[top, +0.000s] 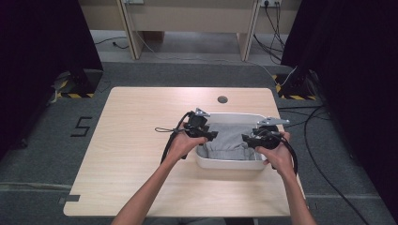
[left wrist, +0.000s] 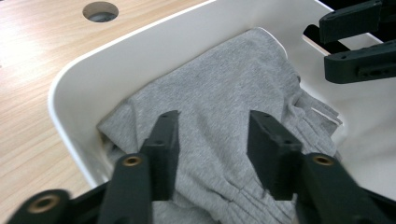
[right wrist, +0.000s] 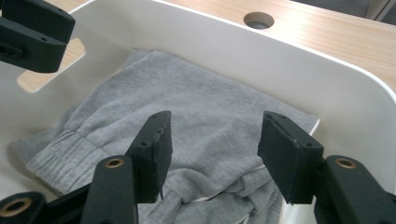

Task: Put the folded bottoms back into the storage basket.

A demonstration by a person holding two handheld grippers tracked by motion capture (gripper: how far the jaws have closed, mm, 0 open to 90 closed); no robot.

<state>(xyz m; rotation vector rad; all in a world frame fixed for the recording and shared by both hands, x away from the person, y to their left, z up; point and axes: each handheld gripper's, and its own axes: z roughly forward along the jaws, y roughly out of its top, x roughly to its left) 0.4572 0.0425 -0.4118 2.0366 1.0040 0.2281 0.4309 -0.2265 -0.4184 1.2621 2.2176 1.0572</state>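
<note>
Grey sweatpants lie in the white tub on the desk. The left hand-held gripper at 9 o'clock and the right hand-held gripper at 3 o'clock hover half open, holding nothing.

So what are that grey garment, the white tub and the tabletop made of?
The grey garment looks like soft heathered jersey knit, with a ribbed gathered band. The white tub seems smooth, slightly glossy moulded plastic, with rounded corners. The tabletop shows pale wood grain, possibly laminate.
</note>
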